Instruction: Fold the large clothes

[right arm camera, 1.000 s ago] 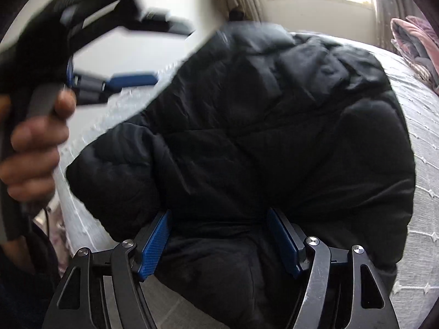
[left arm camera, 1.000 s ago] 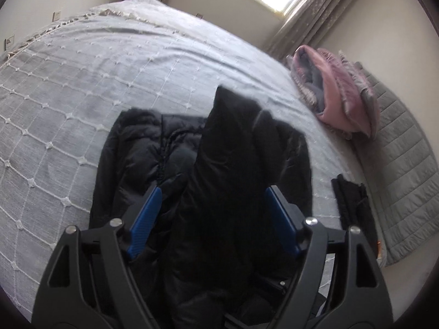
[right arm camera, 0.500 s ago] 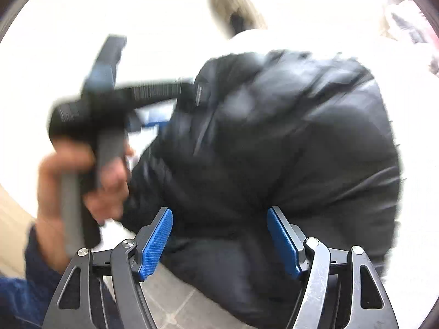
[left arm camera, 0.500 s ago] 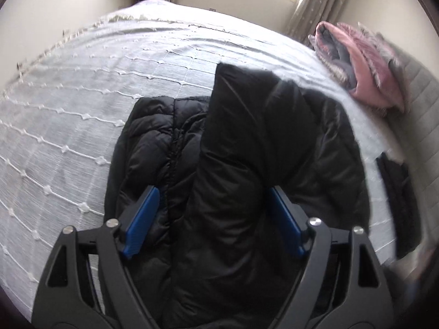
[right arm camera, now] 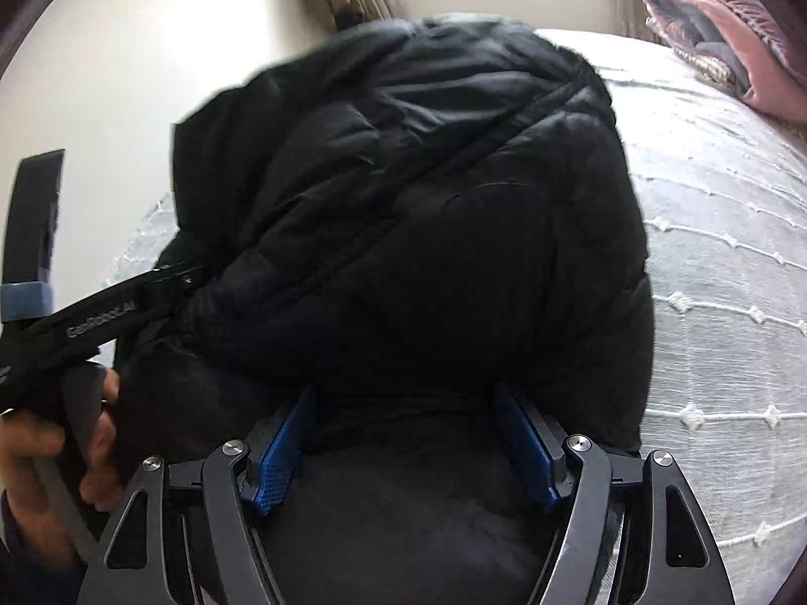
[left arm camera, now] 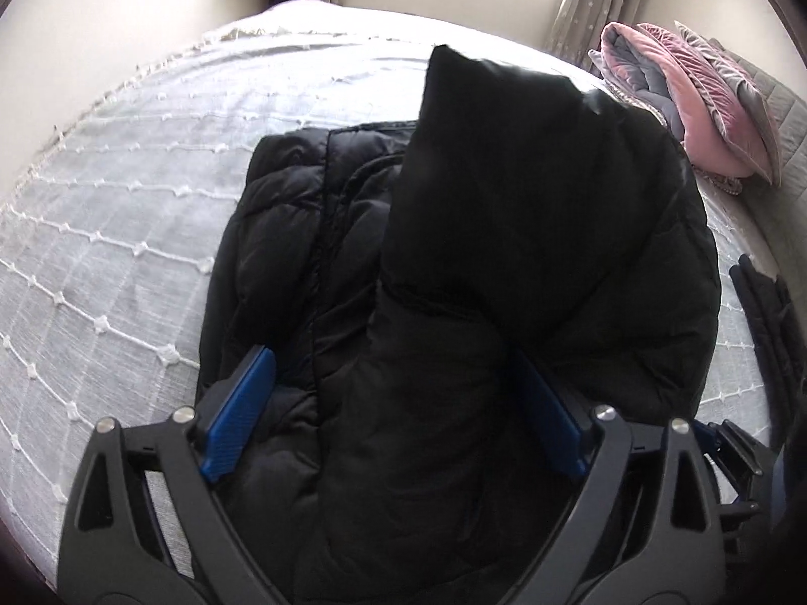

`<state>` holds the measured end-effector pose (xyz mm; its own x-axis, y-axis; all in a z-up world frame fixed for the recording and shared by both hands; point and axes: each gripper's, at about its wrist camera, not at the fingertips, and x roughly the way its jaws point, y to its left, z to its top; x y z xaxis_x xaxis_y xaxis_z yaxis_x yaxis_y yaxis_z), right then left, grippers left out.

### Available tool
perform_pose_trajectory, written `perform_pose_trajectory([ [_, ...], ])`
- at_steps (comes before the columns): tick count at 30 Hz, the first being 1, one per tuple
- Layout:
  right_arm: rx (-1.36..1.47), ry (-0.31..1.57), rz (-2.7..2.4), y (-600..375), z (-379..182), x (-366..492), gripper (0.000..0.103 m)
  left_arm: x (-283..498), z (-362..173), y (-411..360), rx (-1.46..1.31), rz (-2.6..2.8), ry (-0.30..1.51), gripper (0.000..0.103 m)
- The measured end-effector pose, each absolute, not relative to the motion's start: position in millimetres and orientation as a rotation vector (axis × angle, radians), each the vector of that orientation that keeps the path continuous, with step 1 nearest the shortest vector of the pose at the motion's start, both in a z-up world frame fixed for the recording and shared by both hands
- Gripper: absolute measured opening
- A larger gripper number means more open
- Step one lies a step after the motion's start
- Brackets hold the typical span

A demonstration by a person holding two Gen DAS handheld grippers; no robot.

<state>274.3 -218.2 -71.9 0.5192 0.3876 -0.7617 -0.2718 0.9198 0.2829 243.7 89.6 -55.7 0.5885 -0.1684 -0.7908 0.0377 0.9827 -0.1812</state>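
The left gripper (left arm camera: 393, 418) had just been opening, its fingers spread wide around the black puffer jacket (left arm camera: 454, 252) without pinching it. The right gripper (right arm camera: 403, 448) stood similarly open over the jacket's near fold. The jacket lay folded on the grey bed (left arm camera: 126, 232), pink cushions (left arm camera: 706, 116) far right.

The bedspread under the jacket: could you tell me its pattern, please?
Pale grey bedspread with a white stitched diamond grid; clearest in the left wrist view.

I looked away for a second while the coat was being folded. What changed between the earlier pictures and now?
The left gripper has sunk toward the black puffer jacket, its jaws just opening wider astride the folded sleeve without pinching it. The right gripper swung sideways, open. The jacket and pink quilted blanket kept their places on the bed.
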Motion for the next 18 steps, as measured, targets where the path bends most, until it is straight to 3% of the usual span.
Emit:
perform_pose_trajectory([
  [6,0.141,0.957,0.417,-220.0,-58.5,280.8,0.074,238.6,-35.9,106.4,-0.224,-0.149,0.941,0.094],
  [11,0.196,0.809,0.433,-247.1,-12.6,279.5,0.074,237.9,5.7,131.3,-0.355,-0.191,0.827,0.094],
  [18,0.292,0.791,0.400,-260.8,11.4,343.4,0.072,293.0,9.4,89.4,-0.288,-0.213,0.900,0.094],
])
